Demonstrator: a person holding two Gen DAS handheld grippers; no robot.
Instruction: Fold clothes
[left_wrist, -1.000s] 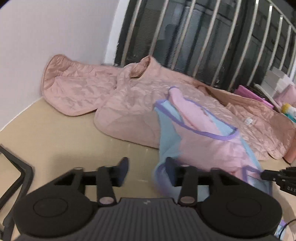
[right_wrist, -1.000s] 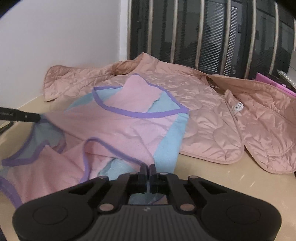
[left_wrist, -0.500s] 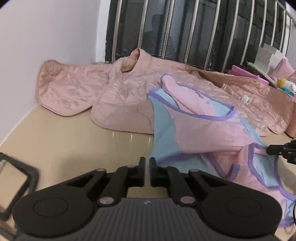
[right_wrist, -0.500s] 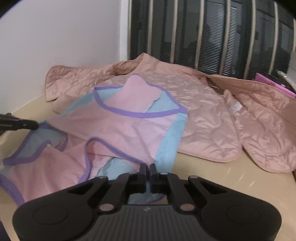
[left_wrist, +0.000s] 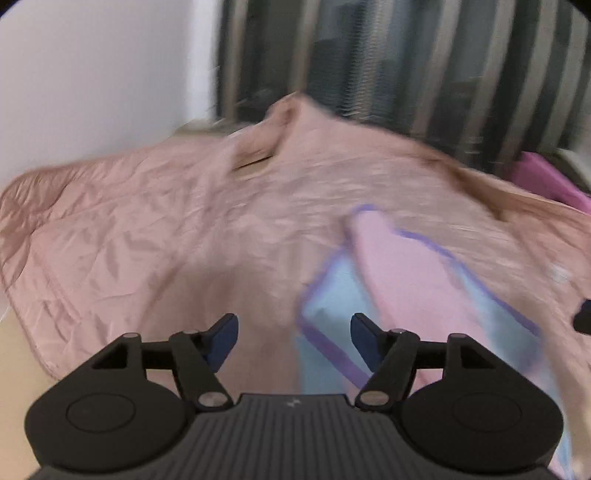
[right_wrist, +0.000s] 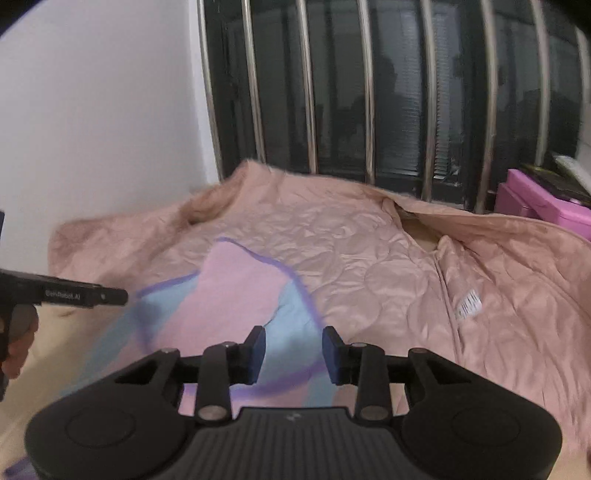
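Note:
A pink and light-blue garment (left_wrist: 406, 280) with purple trim lies spread on top of a quilted pink jacket (left_wrist: 166, 240). My left gripper (left_wrist: 293, 338) hovers over the garment's left edge. Its jaws are opening, with cloth below them and none pinched. My right gripper (right_wrist: 295, 354) is above the blue part of the garment (right_wrist: 236, 295). Its jaws are opening too, and the pads press on nothing. The jacket (right_wrist: 369, 258) fills the table behind. One finger of the left gripper (right_wrist: 74, 295) reaches in from the left of the right wrist view, with a hand (right_wrist: 18, 343) behind it.
Metal window bars (right_wrist: 369, 92) stand behind the jacket, with a white wall (right_wrist: 92, 110) to the left. A magenta box (right_wrist: 535, 199) sits at the back right. Beige tabletop (left_wrist: 14, 369) shows at the near left.
Both grippers have swung forward over the clothes. Their shut jaws have opened and let go of the garment's near edge. The left wrist view is now blurred by motion.

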